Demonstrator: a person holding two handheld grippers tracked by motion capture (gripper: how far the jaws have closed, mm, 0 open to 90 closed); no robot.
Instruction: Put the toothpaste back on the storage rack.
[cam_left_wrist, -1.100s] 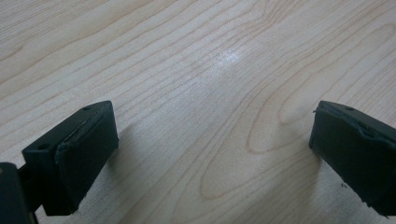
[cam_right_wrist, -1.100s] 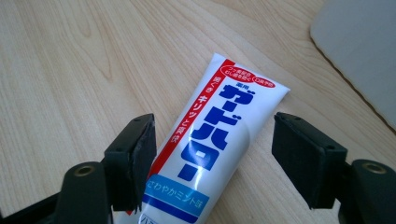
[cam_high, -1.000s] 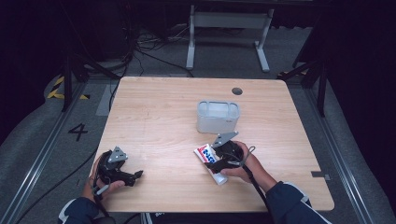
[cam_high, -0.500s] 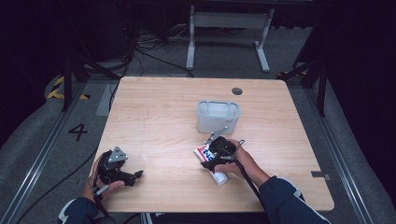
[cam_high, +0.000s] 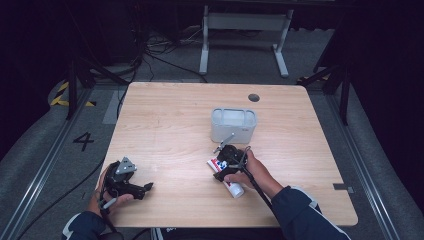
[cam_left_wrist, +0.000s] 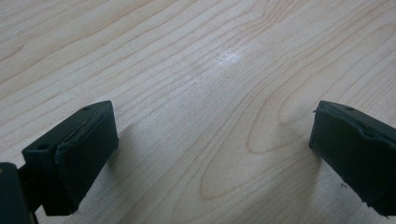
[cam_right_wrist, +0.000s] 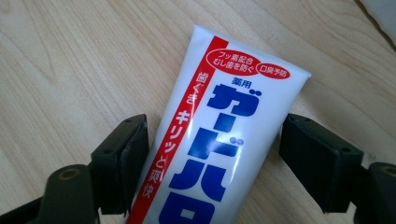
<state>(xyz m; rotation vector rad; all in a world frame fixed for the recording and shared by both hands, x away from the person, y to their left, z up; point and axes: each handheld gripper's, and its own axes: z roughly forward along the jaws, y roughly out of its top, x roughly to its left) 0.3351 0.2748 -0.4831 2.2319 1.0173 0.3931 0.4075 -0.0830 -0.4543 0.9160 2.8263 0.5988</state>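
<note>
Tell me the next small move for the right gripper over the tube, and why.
Probably close the right gripper on the toothpaste tube. Its jaws stand open on either side of the tube, which lies flat on the table, the left one against the edge and the right one a small gap away. The left gripper is open over bare wood.

Left gripper (cam_left_wrist: 212, 154) held low over bare light wood-grain table (cam_left_wrist: 196, 70) — both black jaws spread wide apart, nothing between them, faint glare spot on the wood ahead.
</note>
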